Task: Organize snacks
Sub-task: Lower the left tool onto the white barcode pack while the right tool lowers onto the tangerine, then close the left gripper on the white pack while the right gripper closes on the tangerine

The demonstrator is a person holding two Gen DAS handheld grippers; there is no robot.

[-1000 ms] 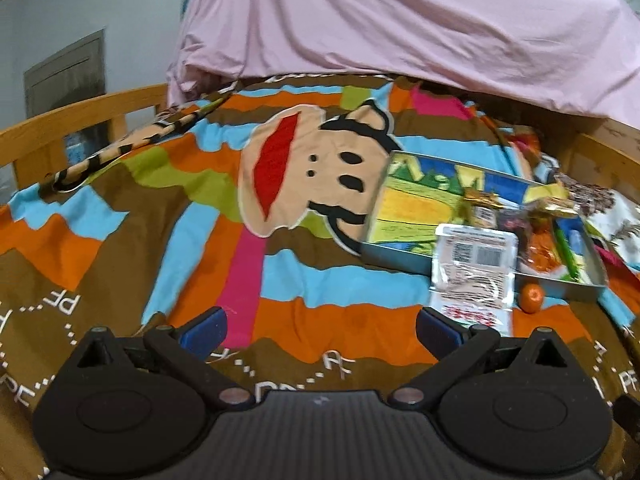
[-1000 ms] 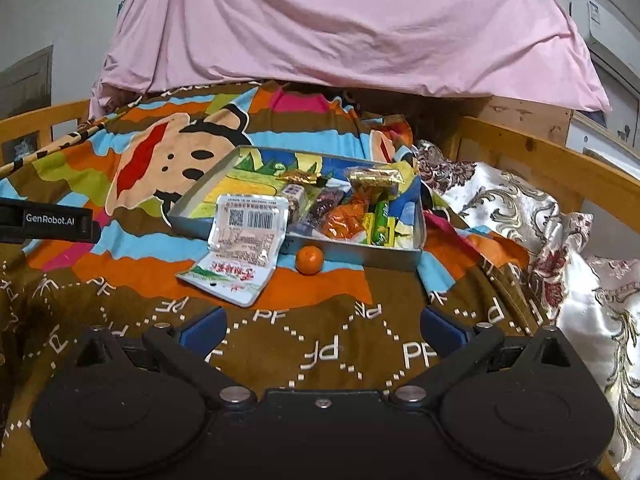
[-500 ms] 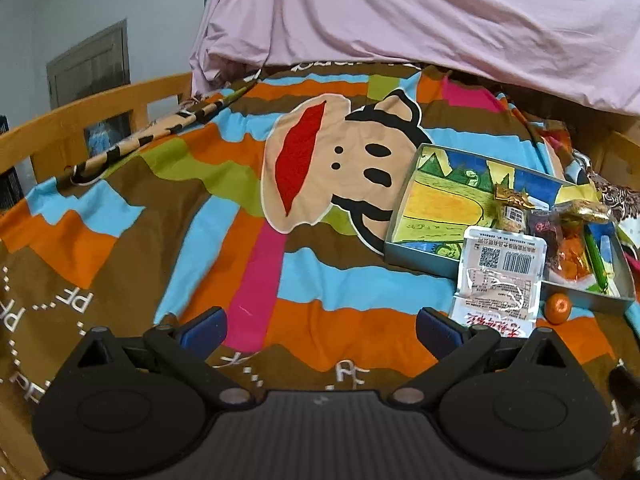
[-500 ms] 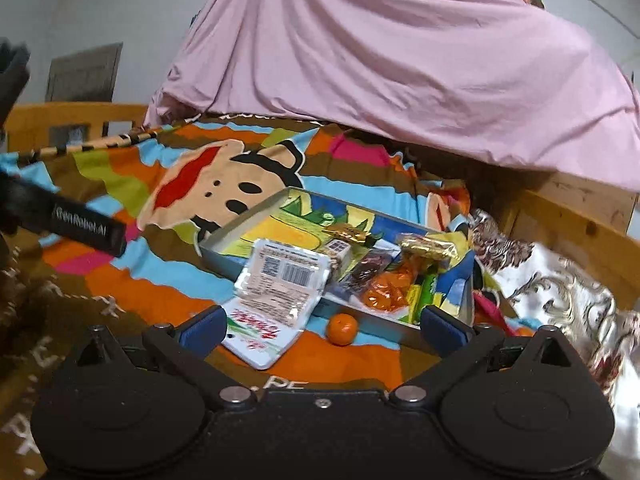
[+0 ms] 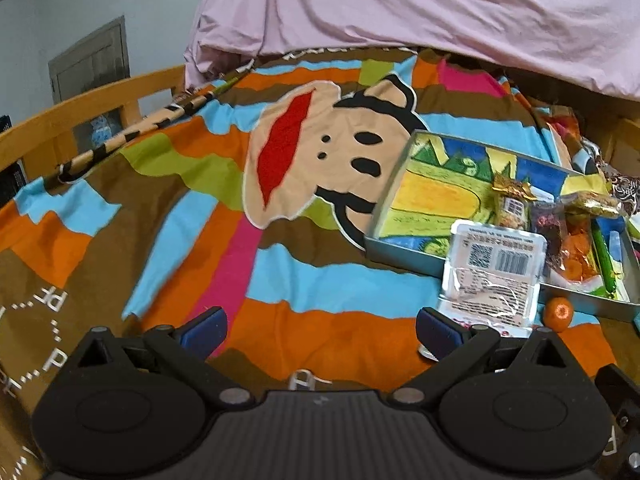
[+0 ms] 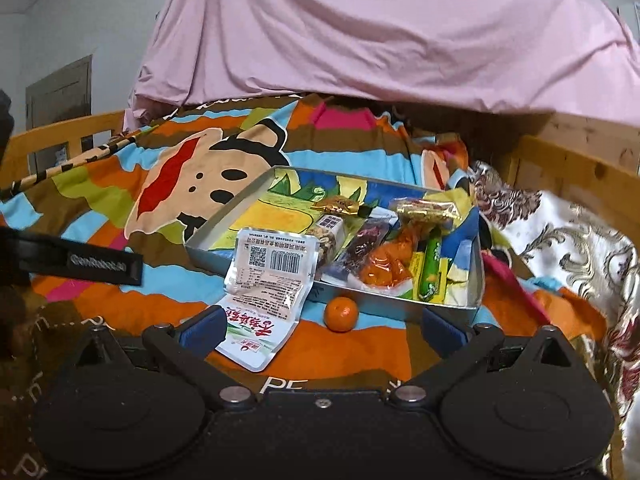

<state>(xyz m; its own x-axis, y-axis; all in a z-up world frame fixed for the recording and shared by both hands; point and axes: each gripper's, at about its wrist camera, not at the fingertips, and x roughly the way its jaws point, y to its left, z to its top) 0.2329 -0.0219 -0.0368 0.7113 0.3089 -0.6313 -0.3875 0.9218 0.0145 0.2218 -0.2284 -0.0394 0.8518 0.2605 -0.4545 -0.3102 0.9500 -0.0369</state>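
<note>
**Bed-top snack lot: approach to the loose items**

Bedding: striped cartoon blanket (image 6: 360,344) under a pink sheet (image 6: 360,40), wooden rail (image 5: 100,96) to one side.

Landmark: metal tray (image 6: 224,236) with a painted floor.

Item 1: flat white packet (image 6: 268,276), barcode side up, top edge leaning on the tray's near wall, the rest on the blanket.

Item 2: small orange (image 6: 341,313), on the blanket just in front of that wall, beside the packet.

Items 3 on: wrapped snacks, among them a green stick (image 6: 432,268) and gold wrappers, crowded at the tray's right end; its left end bare.

Tools: my right gripper (image 6: 320,330) and left gripper (image 5: 320,326) both spread wide, holding nothing.

Handling note: I judge the orange nearest my right gripper. I would straddle it level, close gently since it may roll, and keep clear of the packet.
</note>
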